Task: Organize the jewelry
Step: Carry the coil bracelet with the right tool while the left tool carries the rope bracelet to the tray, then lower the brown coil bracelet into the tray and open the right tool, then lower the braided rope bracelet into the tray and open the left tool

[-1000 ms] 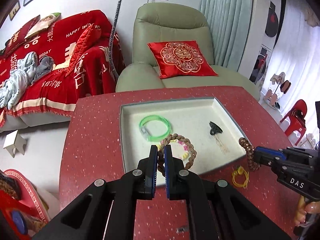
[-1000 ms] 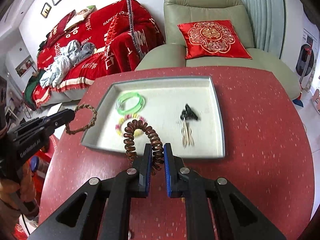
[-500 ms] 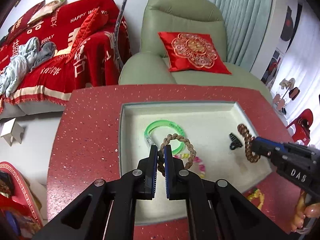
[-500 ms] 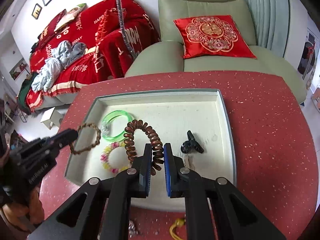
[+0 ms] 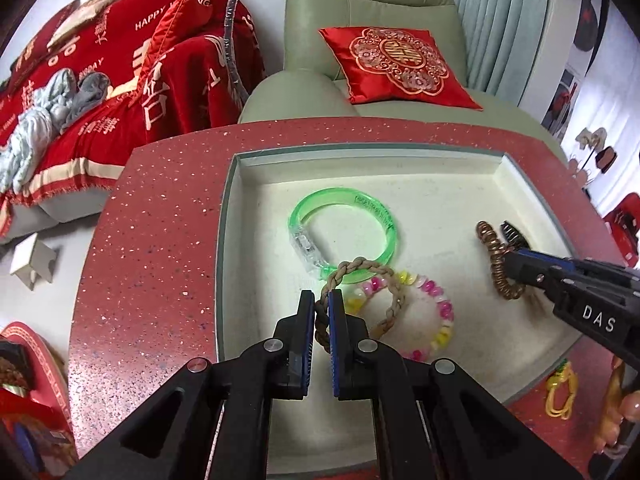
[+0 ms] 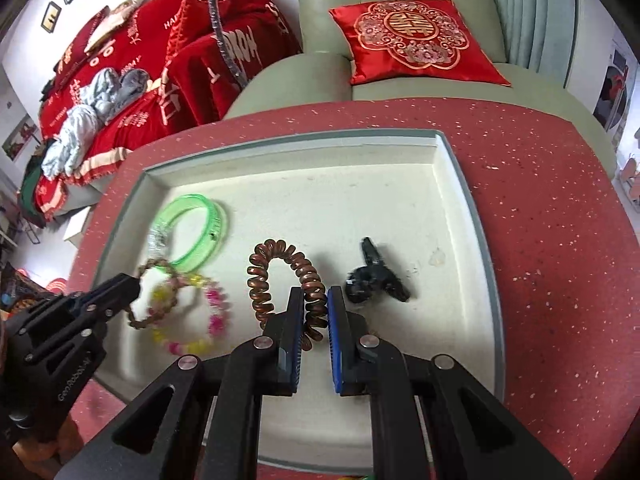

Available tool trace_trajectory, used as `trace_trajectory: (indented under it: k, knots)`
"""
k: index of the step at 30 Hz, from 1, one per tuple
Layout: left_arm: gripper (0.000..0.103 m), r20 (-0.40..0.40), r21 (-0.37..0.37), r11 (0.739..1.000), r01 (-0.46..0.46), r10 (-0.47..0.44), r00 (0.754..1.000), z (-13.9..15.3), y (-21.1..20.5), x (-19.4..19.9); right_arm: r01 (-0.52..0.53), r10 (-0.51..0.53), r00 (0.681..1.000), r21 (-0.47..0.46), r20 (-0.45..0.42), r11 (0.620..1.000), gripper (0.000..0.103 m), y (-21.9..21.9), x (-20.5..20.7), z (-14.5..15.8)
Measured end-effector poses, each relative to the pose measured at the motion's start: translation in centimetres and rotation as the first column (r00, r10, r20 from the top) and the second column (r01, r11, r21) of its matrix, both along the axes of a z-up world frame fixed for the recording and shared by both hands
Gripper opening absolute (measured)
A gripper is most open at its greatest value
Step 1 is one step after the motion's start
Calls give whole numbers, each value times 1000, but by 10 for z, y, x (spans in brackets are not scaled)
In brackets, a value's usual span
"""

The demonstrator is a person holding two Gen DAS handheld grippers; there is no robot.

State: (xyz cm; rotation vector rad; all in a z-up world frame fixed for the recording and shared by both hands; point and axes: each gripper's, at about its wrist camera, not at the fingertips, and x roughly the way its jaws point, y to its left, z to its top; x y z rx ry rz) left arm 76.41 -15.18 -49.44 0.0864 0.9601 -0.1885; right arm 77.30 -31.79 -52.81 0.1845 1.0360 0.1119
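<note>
Left wrist view: both tools carry bracelets over the tray point(image 5: 228, 216).

The left tool point(image 5: 319, 308) pinches the braided bracelet point(image 5: 374, 270) above the beaded bracelet point(image 5: 432, 300), near the tray's left wall. The right tool point(image 6: 312, 308) grips the copper coil bracelet point(image 6: 266, 276), its loop reaching far; bare tray floor lies beyond, while the black clip point(image 6: 376, 276) sits just right.

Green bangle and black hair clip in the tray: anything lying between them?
Only bare tray floor between green bangle and black hair clip in the left wrist view; the held copper coil tie hangs nearer.
</note>
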Motion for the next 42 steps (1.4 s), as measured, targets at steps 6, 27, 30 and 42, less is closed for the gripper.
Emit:
trace_trajectory:
  k: [6,27,30,42]
  knots:
    - [25,-1,67,998,13,-13,1000,-8,-9,-1,-10,10,1000,-17,-8,1000,14,0,0,-9]
    - [25,63,147,989,13,-22,998,-1,-20,-16,33,-37,998,91,43,995,53,-13,-29,21]
    - [25,87,146,989,18,-31,996,4,-21,-20,44,-49,998,105,48,993,53,-18,-38,26]
    - [25,83,123,992,20,-31,996,9,-23,-18,69,-76,996,117,55,991,53,-29,-58,32]
